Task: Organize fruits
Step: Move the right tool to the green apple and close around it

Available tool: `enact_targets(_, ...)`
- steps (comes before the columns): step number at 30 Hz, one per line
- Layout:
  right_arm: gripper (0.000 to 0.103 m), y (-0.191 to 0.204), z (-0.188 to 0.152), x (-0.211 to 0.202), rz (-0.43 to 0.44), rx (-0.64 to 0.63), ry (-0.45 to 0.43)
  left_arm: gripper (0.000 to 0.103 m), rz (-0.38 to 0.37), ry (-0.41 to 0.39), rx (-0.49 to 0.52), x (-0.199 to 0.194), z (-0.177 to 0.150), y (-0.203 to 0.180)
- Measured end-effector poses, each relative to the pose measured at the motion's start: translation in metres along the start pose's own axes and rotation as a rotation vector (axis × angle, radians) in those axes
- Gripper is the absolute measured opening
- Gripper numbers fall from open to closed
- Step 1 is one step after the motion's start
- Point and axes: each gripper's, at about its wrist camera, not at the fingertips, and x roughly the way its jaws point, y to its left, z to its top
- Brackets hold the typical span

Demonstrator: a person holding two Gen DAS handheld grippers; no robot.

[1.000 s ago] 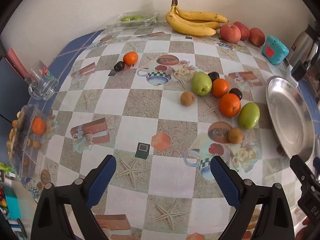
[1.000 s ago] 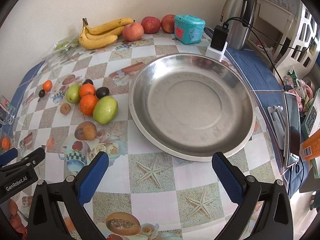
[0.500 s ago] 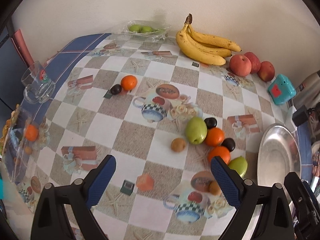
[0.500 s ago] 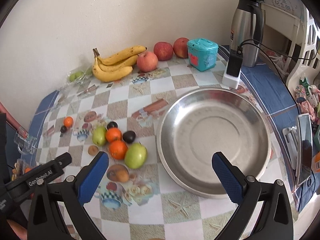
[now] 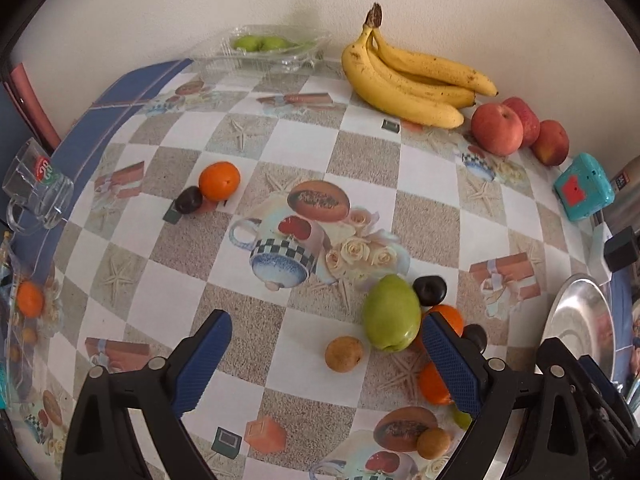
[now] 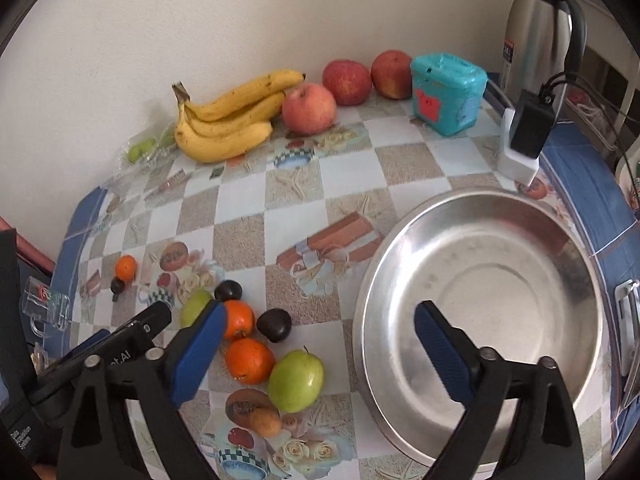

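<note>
Approach phase of fruit sorting. Both grippers hang above the desk (image 6: 352, 168) with nothing between their fingers. The left gripper (image 5: 326, 360) is spread wide over a loose cluster of fruit: a green apple (image 5: 391, 313), a small brown fruit (image 5: 344, 354), a dark plum (image 5: 429, 290) and two oranges partly hidden behind its right finger (image 5: 450, 364). The right gripper (image 6: 316, 354) is likewise open, one finger over the cluster and the other over the empty steel bowl (image 6: 480, 216) beside it.

No fruit has yet reached the bowl, so the task appears to be at its start. The likely next move is a descent of one gripper onto a single fruit at the cluster's edge, with the fingers set either side of it and clear of its neighbours; round fruit may roll if nudged.

Differences between views: the left wrist view alone shows clearly the stray orange (image 5: 219, 181) and plum (image 5: 189, 200) set well apart from the cluster, the clear tray of green fruit (image 5: 260, 43) by the wall, and a glass mug (image 5: 38, 184) at the desk edge. The right wrist view alone shows the whole bowl, the second green apple (image 6: 296, 380), the steel flask (image 6: 540, 28) and the charger (image 6: 530, 128). Bananas (image 6: 232, 120), red apples (image 6: 310, 108) and a teal box (image 6: 446, 92) line the wall in both.
</note>
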Motion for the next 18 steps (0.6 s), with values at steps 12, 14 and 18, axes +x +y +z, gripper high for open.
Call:
enact_targets(12,0.067,0.001,-0.018,0.008,0.035,0.001,0.069,0.084,-0.060,0.041,-0.033,0.001,-0.014,0.010)
enact_targets(14,0.066,0.002,-0.020,0.007,0.038,-0.003,0.080,0.082,-0.064,0.055,-0.043,0.003,-0.016,0.012)
enact_targets(18,0.066,0.003,-0.024,0.009,0.067,0.000,0.103,0.074,-0.074,0.086,-0.052,0.011,-0.016,0.013)
